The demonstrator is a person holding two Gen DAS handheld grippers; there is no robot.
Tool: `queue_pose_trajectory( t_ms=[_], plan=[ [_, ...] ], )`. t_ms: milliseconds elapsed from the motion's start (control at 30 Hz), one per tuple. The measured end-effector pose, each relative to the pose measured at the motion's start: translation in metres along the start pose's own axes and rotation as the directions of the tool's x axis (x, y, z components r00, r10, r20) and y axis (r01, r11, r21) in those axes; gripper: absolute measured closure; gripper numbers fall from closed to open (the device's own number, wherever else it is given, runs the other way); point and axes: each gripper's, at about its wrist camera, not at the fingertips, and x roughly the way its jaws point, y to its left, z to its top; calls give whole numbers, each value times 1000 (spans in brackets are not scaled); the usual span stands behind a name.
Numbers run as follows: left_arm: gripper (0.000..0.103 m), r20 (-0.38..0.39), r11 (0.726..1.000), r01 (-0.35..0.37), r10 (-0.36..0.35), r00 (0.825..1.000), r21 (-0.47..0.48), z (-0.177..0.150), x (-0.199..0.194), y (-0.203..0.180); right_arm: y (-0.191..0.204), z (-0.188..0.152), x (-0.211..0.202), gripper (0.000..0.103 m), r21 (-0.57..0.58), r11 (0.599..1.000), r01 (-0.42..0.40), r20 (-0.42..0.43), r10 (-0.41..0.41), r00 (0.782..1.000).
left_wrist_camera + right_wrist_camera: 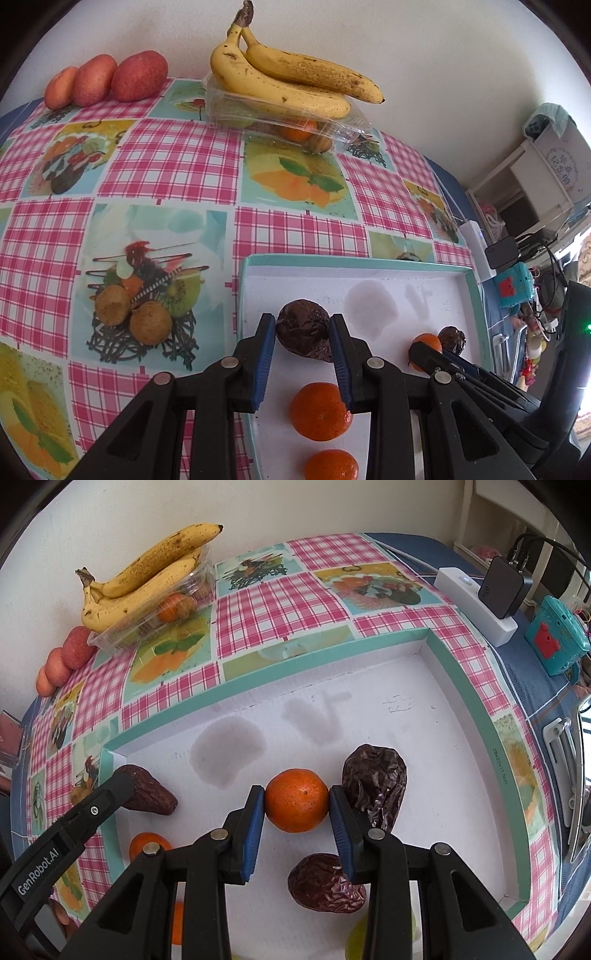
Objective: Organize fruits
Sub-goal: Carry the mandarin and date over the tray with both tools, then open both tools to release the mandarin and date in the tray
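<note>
Inside the white tray (461, 686) the left tool (303, 332) is clamping a wrinkled dark fruit (304, 326) near its left edge; the right tool (296, 805) is pinching a tangerine (296, 800) mid-tray.

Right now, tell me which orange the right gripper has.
The orange beside the tall wrinkled dark fruit, pinched between the right gripper pads. The other oranges lie loose near the box's left wall.

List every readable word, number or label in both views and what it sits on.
"GenRobot.AI": on the left gripper, seen from the right wrist.
"28x22x11.5cm", roughly: small print on the box rim.
Handwriting on the box floor: illegible.
Round seal on the white carton: too blurred to read.
</note>
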Motion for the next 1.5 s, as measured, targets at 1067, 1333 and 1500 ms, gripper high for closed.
queue_pose_trajectory(
  t_ms=[1067,1333,1500],
  plan=[
    [38,-23,976,-199,197,980,-85,14,-53,34,23,4,-31,28,-94,994,58,32,-55,998],
    [1,-13,928,-318,322,947,-193,10,-67,82,29,1,-28,19,-92,994,66,24,-64,998],
    [0,15,900,-367,381,925,-233,11,-82,103,44,0,-27,19,-92,994,60,26,-58,998]
  ],
)
